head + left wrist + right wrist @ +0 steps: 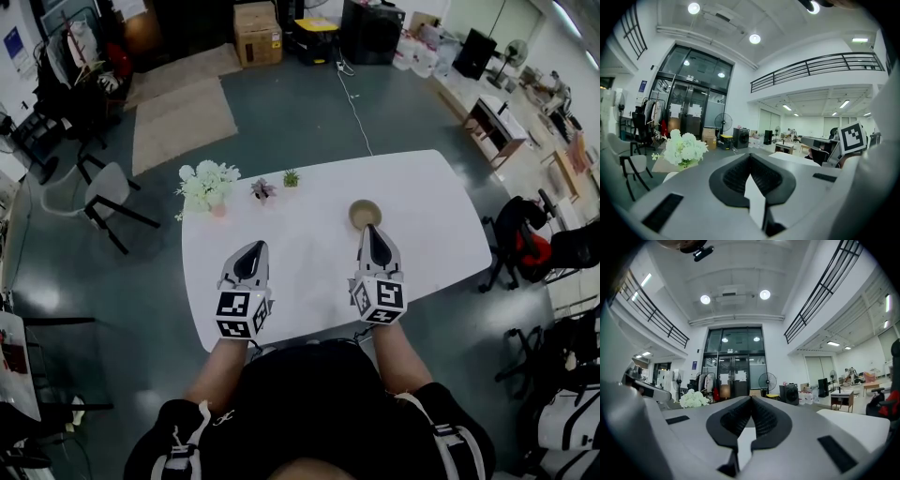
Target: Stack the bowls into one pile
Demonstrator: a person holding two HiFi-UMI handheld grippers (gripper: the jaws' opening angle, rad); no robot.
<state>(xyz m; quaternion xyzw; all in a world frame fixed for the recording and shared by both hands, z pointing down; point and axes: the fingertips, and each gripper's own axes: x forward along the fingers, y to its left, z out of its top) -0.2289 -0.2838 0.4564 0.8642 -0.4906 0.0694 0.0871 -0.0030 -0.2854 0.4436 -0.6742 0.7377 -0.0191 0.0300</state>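
On white table (441, 225): one bowl (366, 214) | left tool (256, 247) closed, empty | right tool (372, 230) closed, empty

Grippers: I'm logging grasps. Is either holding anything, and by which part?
Nothing is held: the left gripper and right gripper are both shut and empty, and the bowl sits on the table.

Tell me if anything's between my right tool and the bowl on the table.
Nothing visible does. The right tool points at the bowl just ahead of it, with only bare white table between. The flowers and small plants stand off to the left.
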